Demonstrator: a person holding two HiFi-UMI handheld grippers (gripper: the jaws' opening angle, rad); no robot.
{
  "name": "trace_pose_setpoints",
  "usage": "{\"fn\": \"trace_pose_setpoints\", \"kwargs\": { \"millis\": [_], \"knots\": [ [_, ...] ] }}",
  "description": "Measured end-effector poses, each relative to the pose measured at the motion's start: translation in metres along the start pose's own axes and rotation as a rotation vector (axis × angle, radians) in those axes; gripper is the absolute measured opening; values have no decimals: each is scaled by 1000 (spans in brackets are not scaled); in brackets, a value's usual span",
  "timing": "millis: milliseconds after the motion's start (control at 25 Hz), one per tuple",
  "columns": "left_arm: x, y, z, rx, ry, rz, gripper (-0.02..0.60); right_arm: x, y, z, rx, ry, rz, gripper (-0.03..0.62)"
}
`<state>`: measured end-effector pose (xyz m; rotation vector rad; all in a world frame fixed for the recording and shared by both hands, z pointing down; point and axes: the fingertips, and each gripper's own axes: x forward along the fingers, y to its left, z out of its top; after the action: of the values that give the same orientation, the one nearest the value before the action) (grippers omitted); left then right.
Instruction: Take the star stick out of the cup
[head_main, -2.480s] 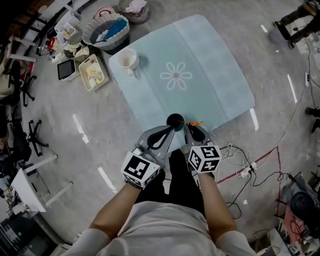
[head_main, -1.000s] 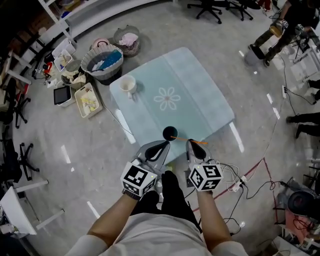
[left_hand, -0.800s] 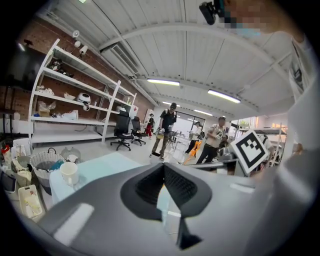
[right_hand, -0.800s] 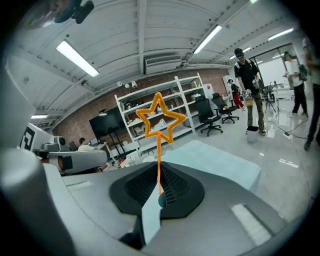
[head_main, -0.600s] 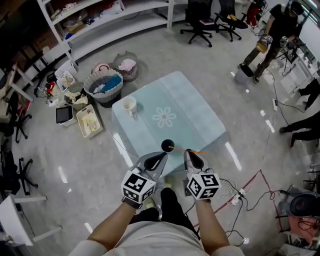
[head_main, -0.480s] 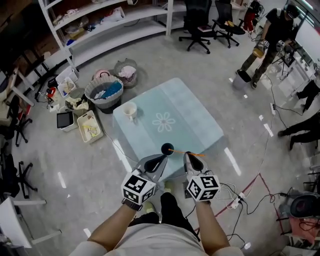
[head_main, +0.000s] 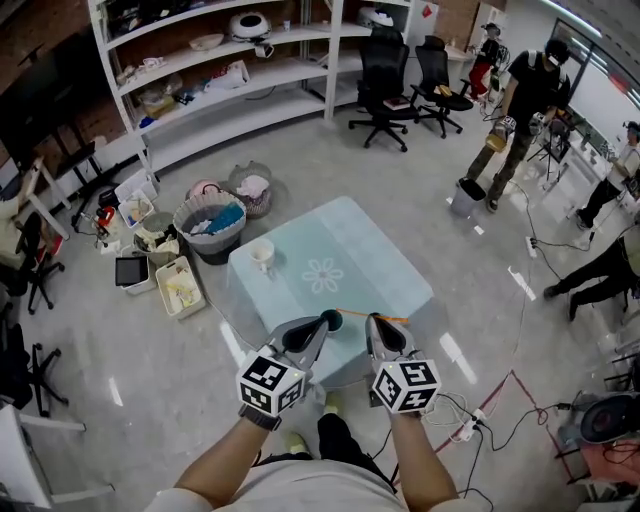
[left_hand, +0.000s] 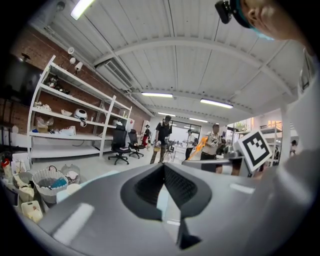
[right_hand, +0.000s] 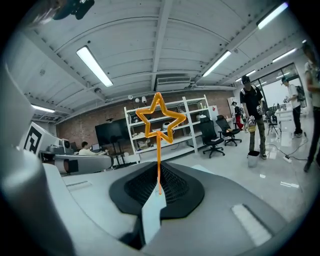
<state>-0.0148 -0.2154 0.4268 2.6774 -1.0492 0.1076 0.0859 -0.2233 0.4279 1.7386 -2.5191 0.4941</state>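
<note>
A thin orange star stick (right_hand: 159, 120) rises from between the pads of my right gripper (right_hand: 159, 188), which is shut on its shaft. In the head view the stick (head_main: 385, 318) runs level across the right gripper's (head_main: 374, 326) tip. Its left end reaches the rim of the dark cup (head_main: 333, 319), which is at the near edge of the pale blue table (head_main: 370, 260). Whether that end is still inside the cup I cannot tell. My left gripper (head_main: 318, 329) points at the cup. In its own view the left gripper (left_hand: 164, 167) is shut with nothing showing between the pads.
A white mug (head_main: 262, 254) stands at the table's far left, and a flower print (head_main: 322, 275) marks the middle. Baskets (head_main: 210, 220) and trays (head_main: 180, 288) sit on the floor to the left. Shelves (head_main: 200, 70), office chairs (head_main: 385, 75), people (head_main: 525, 95) and floor cables (head_main: 470, 425) surround the table.
The head view has pulled up and away, so the table looks smaller and more of the room shows. Both grippers keep their places by the cup, the right still shut on the stick.
</note>
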Motion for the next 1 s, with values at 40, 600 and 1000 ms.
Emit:
{"fn": "trace_pose_setpoints", "kwargs": {
  "millis": [40, 600, 1000],
  "knots": [
    [-3, -2, 6, 6, -8, 0, 6, -4, 3, 6, -4, -11, 1, 27],
    [-40, -15, 66, 60, -92, 16, 6, -38, 38, 75, -69, -123, 26, 27],
    [-56, -17, 98, 90, -125, 35, 6, -51, 58, 110, -119, -170, 32, 26]
  ]
}}
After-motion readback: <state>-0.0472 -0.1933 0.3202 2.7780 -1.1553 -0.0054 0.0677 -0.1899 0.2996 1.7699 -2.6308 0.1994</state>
